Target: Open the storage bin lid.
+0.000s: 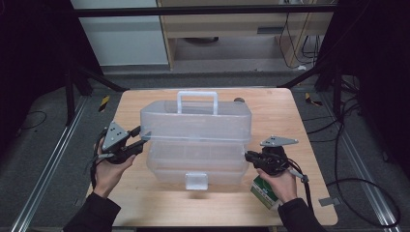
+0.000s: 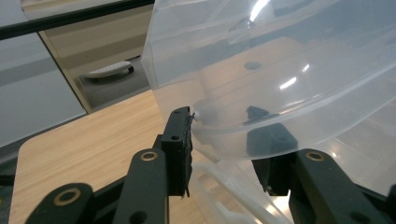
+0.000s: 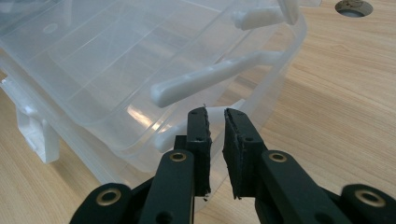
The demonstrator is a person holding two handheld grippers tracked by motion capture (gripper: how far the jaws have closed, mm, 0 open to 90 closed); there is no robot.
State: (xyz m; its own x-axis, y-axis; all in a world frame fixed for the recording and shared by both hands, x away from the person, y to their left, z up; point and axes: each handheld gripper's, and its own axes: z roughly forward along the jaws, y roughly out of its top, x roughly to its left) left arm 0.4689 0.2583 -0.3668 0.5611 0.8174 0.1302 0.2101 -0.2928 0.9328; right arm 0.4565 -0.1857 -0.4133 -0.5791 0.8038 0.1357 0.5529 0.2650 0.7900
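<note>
A clear plastic toolbox stands mid-table, its upper section (image 1: 196,121) with a white handle (image 1: 197,101) raised above the base (image 1: 196,164). My left gripper (image 1: 144,137) is at the upper section's left end. In the left gripper view the gripper (image 2: 217,116) is shut on that section's rim (image 2: 261,126), one jaw outside and the other showing through the plastic. My right gripper (image 1: 247,155) sits at the box's right end. Its jaws (image 3: 215,112) stand a narrow slit apart with nothing between the pads, the tips right at a white link arm (image 3: 205,84).
A green and white carton (image 1: 263,191) lies under the right hand near the table's front right. A white latch (image 1: 196,180) hangs on the base's front. A dark round hole (image 3: 353,7) is in the wooden tabletop (image 1: 290,125) behind the box.
</note>
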